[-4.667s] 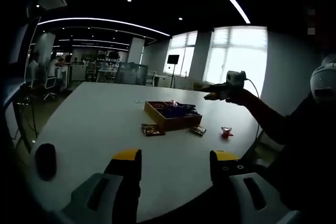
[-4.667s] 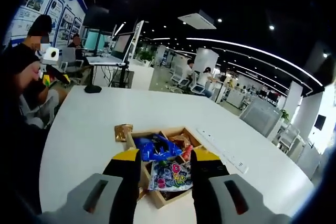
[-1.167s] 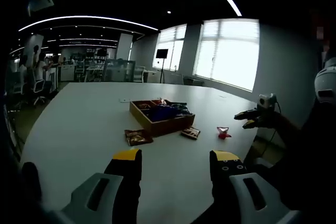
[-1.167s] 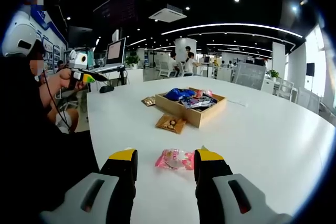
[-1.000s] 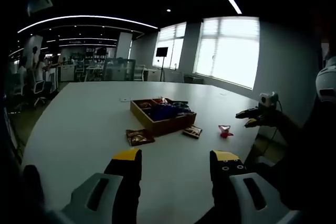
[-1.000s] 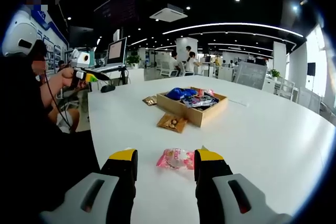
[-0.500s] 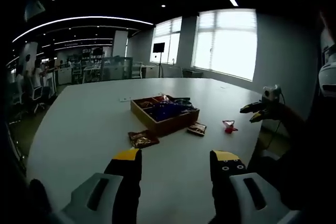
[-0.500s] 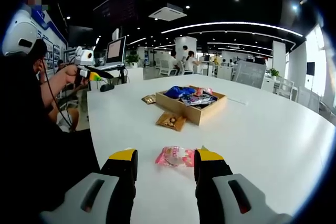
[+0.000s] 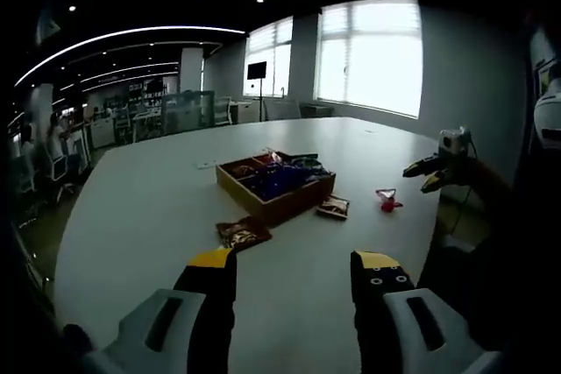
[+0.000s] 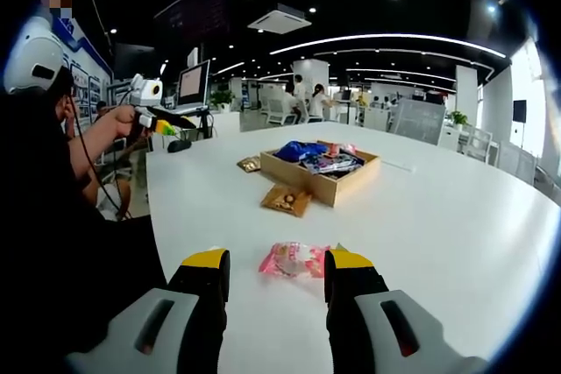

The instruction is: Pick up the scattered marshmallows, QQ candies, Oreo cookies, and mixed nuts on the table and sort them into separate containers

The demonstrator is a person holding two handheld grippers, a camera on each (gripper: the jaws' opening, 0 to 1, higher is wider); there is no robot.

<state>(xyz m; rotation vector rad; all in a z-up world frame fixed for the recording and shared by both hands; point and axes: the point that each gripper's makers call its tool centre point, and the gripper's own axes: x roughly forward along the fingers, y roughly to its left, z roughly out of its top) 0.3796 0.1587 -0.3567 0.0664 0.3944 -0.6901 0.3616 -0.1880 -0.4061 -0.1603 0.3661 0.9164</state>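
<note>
Right gripper view: right hand-held gripper [image 10: 270, 273] spread above pink packet [image 10: 294, 260]; left hand-held gripper [image 9: 293, 271] spread.

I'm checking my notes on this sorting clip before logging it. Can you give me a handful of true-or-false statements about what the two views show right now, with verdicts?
1. The right claw is shut on the pink packet. False: its jaws are open and the packet lies on the table between their tips.
2. The wooden box already holds packets. True.
3. A brown packet lies on the table beside the wooden box. True.
4. The left claw holds a brown packet. False: it is open and empty.
5. The wooden box is turned upside down. False: it sits upright.
</note>
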